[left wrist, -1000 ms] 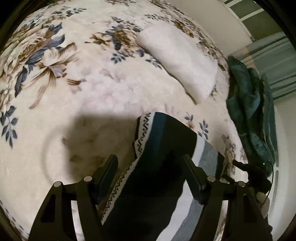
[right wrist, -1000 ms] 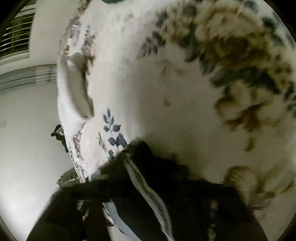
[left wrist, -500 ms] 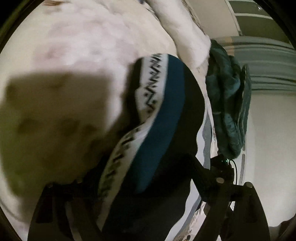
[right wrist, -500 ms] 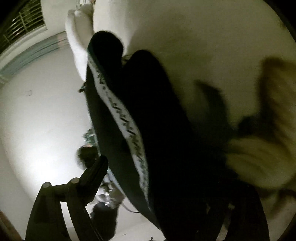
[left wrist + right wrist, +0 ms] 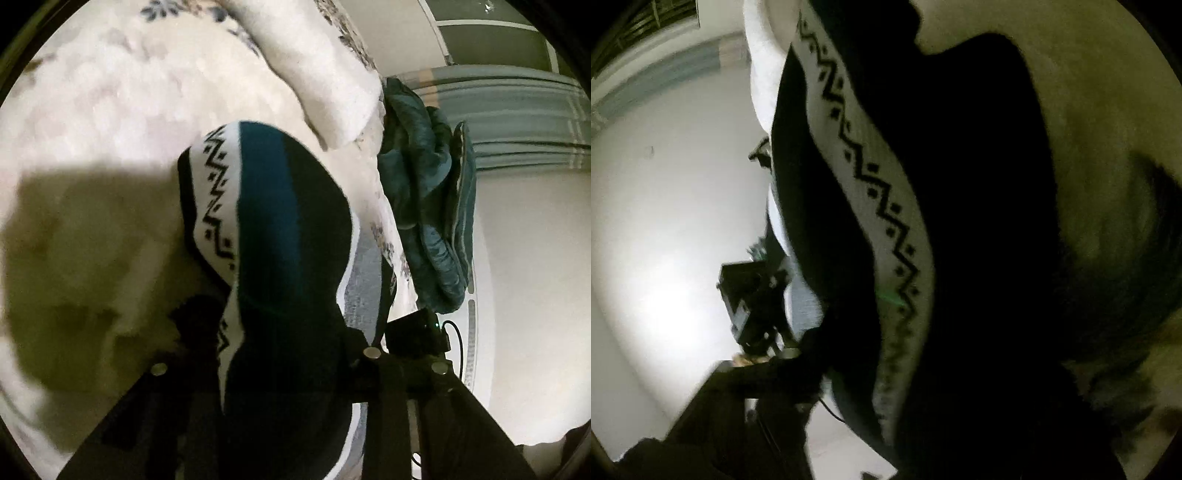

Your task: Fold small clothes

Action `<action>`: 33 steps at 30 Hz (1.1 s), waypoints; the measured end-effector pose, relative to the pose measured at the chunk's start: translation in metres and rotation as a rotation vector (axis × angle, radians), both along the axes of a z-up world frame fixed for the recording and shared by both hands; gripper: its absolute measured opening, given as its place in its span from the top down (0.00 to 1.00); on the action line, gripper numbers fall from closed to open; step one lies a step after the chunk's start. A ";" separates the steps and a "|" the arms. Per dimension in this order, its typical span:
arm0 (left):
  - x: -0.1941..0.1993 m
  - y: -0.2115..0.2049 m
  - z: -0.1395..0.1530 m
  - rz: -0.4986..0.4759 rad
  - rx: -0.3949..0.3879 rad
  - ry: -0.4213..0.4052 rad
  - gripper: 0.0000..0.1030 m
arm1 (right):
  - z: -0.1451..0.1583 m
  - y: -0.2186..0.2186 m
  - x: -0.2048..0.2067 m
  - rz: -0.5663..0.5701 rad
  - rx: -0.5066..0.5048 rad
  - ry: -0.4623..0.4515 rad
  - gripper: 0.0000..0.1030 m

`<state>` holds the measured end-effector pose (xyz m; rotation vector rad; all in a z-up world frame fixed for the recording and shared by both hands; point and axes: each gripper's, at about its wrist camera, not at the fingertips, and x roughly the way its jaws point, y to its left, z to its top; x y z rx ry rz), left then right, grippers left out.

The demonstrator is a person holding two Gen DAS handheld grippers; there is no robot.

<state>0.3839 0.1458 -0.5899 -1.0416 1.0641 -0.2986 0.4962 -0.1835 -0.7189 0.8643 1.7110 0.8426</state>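
Presently, risk: both grippers, left point(image 5: 266, 354) and right point(image 5: 923, 369), closing on our dark zigzag-banded knit garment point(image 5: 266, 206); uneven bites may skew the fold.

- A plush cream blanket point(image 5: 122, 110) covers the bed, blue-grey flower prints point(image 5: 166, 7) showing at its far edge; much of the near part sits in deep shadow.
- A fluffy white folded towel point(image 5: 325, 81) lies across the blanket near the bed's far side.
- A teal quilted cover point(image 5: 428, 206) hangs bunched over the bed's edge, just beside the towel's end.
- Behind it, pale grey-blue curtains point(image 5: 517, 118) with darker bands hang in folds.
- A bare white wall point(image 5: 665, 221) fills the left of the right wrist view, with a bright glare patch.
- A window blind point(image 5: 646, 18) shows dimly at the top left corner.
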 end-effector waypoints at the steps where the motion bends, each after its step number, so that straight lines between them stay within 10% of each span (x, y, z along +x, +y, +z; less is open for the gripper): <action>1: 0.001 0.001 0.001 -0.003 0.003 0.005 0.76 | 0.005 0.000 -0.002 -0.011 -0.014 -0.011 0.60; 13: 0.078 0.035 0.070 -0.182 0.039 -0.038 0.77 | 0.088 0.018 -0.006 -0.236 -0.096 -0.105 0.68; 23: 0.225 0.105 0.144 -0.233 0.115 -0.178 0.77 | 0.179 0.093 0.120 -0.346 -0.075 -0.256 0.68; 33: 0.350 0.168 0.074 -0.254 0.228 -0.085 0.76 | 0.146 0.159 0.254 -0.271 -0.240 -0.249 0.68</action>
